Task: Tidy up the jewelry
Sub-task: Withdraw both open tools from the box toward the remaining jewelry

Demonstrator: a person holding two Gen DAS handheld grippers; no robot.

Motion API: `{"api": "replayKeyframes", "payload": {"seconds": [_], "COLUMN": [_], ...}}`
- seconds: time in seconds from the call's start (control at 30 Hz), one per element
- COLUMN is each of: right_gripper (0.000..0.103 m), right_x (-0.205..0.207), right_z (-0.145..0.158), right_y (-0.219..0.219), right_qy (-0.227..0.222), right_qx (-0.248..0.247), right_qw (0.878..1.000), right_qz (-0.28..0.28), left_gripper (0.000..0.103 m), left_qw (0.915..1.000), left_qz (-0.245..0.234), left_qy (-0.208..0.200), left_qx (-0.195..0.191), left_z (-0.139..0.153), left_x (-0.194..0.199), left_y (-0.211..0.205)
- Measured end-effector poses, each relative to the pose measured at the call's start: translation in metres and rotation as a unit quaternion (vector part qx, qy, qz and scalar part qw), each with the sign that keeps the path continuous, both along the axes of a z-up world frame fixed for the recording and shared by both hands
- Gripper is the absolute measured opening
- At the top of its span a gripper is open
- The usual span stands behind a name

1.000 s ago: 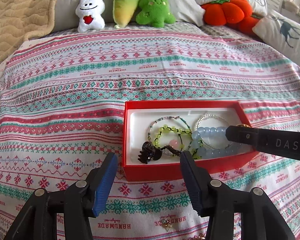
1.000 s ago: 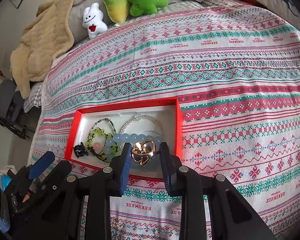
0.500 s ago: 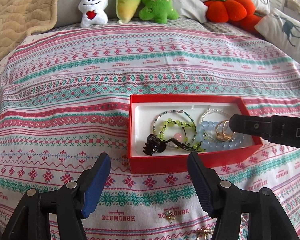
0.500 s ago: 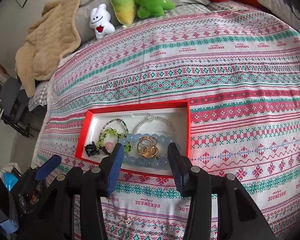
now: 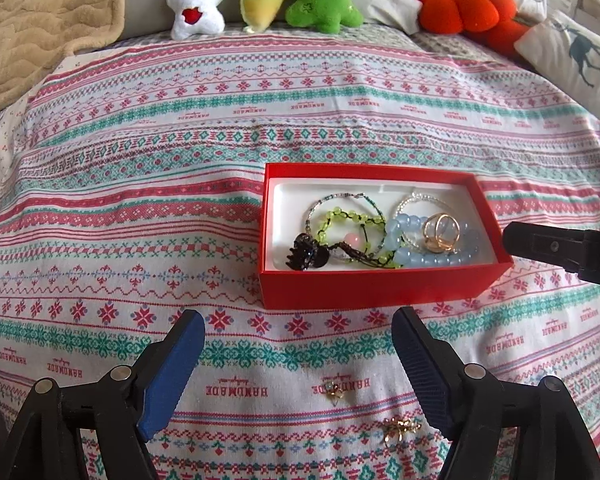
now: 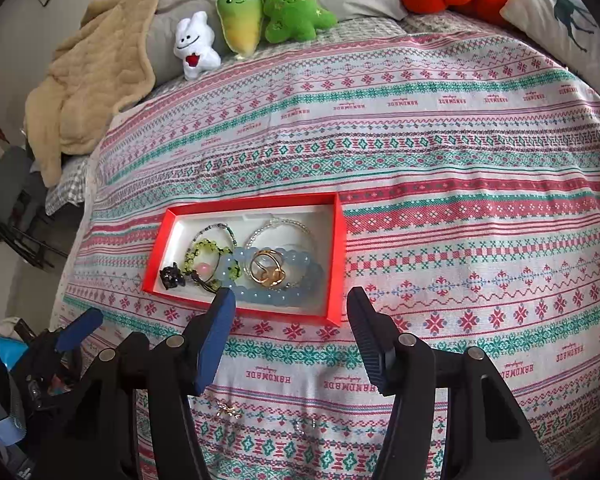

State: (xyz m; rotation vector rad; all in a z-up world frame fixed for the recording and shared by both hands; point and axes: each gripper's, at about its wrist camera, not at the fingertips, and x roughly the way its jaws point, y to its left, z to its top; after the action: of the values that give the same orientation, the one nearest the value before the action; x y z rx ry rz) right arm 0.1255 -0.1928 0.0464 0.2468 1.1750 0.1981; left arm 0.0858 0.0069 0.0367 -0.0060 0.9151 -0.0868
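Observation:
A red box (image 5: pixel 376 286) (image 6: pixel 337 256) with a white lining lies on the patterned bedspread. Inside lie a gold ring piece (image 5: pixel 441 234) (image 6: pixel 267 270) on a pale blue bead bracelet (image 5: pixel 424 258) (image 6: pixel 296 292), a green bead bracelet (image 5: pixel 342 222), thin bead bangles and a black hair claw (image 5: pixel 306 255) (image 6: pixel 171 276). My left gripper (image 5: pixel 298 330) hovers before the box, its jaws opening with nothing between them. My right gripper (image 6: pixel 291 308) is above the box's near edge, jaws opening and empty. Two small gold pieces (image 5: pixel 334 390) (image 5: pixel 400 428) lie on the cloth near me.
Plush toys (image 5: pixel 198 0) (image 6: pixel 278 8) and an orange pumpkin cushion (image 5: pixel 466 6) line the head of the bed. A beige blanket (image 5: pixel 40 20) is bunched at the far left. The bed's left edge drops to a dark chair (image 6: pixel 16 204).
The right gripper let go of the gold ring piece, which now lies on the blue bracelet in the box, and drew back upward. Both grippers' jaws widened.

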Motion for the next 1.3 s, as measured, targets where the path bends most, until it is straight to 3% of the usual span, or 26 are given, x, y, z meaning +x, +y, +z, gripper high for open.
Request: {"api": "replayKeyframes", "payload": {"seconds": [0.33,0.67,0.83,1.1,1.2,1.3], "right_gripper": [0.063,0.067,0.067,0.067,0.067,0.068], "right_x": [-0.026,-0.061,-0.077,-0.094,-0.098,-0.101], "right_z": [0.001,-0.029,-0.043,-0.052,-0.062,-0.067], "right_y": [-0.017,-0.014,-0.009,0.001,0.008,0.016], "right_qy": [-0.005,0.001,0.008,-0.002,0.005,-0.005], "right_qx": [-0.036,-0.094,-0.125,-0.148,-0.146,-0.161], "right_qw": [0.999,0.993,0.986,0.978,0.976,0.970], "right_qz": [0.013,0.075,0.107,0.147,0.161,0.180], "left_gripper": [0.087,0.088,0.088,0.088,0.080,0.059], "left_qw": [0.9995,0.9962,0.9955,0.9967,0.9968,0.9970], "left_qz": [0.003,-0.004,-0.027,-0.062,-0.066,-0.070], "left_qy": [0.032,0.066,0.060,0.046,0.041,0.031], "left_qx": [0.001,0.056,0.069,0.024,0.015,0.011], "left_z": [-0.015,-0.060,-0.073,-0.076,-0.078,-0.077], "left_x": [-0.012,-0.025,-0.042,-0.062,-0.064,-0.064], "left_y": [0.007,0.000,-0.010,-0.025,-0.030,-0.035]}}
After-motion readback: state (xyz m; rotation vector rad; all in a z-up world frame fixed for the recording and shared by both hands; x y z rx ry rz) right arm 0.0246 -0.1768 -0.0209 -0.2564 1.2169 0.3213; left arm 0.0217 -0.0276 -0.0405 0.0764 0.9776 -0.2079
